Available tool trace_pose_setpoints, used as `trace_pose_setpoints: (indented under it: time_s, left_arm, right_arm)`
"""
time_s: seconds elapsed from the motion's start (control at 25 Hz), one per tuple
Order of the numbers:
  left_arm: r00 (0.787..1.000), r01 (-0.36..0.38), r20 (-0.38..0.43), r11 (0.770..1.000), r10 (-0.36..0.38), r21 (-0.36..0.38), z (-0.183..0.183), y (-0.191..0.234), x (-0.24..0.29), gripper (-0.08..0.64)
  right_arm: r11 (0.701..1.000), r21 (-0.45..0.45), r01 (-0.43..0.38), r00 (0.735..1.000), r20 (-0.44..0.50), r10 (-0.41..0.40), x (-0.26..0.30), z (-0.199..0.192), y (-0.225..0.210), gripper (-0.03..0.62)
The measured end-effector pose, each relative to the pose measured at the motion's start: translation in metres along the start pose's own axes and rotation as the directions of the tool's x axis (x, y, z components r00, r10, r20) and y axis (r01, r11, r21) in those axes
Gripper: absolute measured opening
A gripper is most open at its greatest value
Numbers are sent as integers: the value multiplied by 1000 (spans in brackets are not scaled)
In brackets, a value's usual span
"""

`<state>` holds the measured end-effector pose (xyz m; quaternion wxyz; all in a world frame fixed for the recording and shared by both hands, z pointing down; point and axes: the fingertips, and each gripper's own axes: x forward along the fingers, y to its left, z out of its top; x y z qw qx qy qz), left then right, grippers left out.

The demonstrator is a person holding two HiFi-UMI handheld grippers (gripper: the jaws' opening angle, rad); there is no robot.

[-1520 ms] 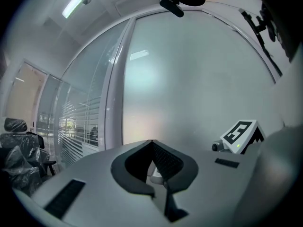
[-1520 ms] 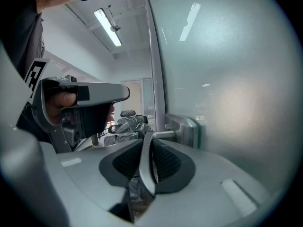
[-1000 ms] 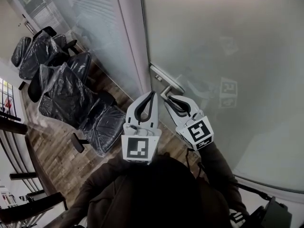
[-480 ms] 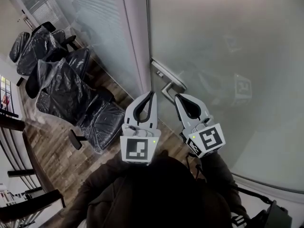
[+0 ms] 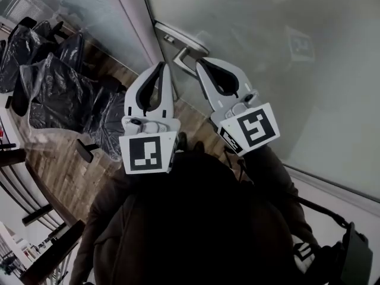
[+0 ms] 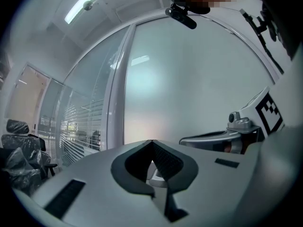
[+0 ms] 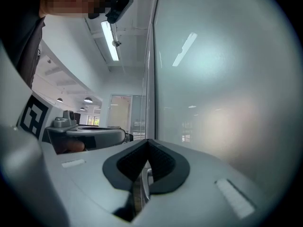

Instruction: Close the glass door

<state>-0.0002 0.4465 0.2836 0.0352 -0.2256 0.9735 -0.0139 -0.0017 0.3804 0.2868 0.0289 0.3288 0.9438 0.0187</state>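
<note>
Both tongs closed, up at the glass door's handle

Left tongs (image 5: pixel 161 65) have tips pressed together with nothing between them; right tongs (image 5: pixel 200 61) are also fully together, and I see no grip on anything; both point level at the frosted glass door (image 5: pixel 285 70); the metal lever handle (image 5: pixel 183 53) sits at the door's edge beside the white frame post (image 5: pixel 127 10), between the two tips and just beside the right one; I can't tell if it touches; plastic-wrapped office chairs (image 5: pixel 53 94) stand well apart on the wood floor (image 5: pixel 59 159).
</note>
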Motion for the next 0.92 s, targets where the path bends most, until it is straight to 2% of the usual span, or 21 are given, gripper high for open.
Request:
trace_pose_setpoints:
  time_s: [0.24,0.4,0.92]
  left_arm:
    - [999,4,36,1000,-4,-8,4,-7,3,-3]
    - [999,23,28,1000,-22,-5,0,-13,2,-3]
    - [999,15,33,1000,-14,-14,1,-12,1,-3]
  right_arm:
    - [1000,5,19,1000,2,-19,-8,0,-3,2]
    - [1000,6,30,1000,1,-30,-13,-1,-4,1]
    - [999,-4,35,999,3,-35,-14,-1,-2,0]
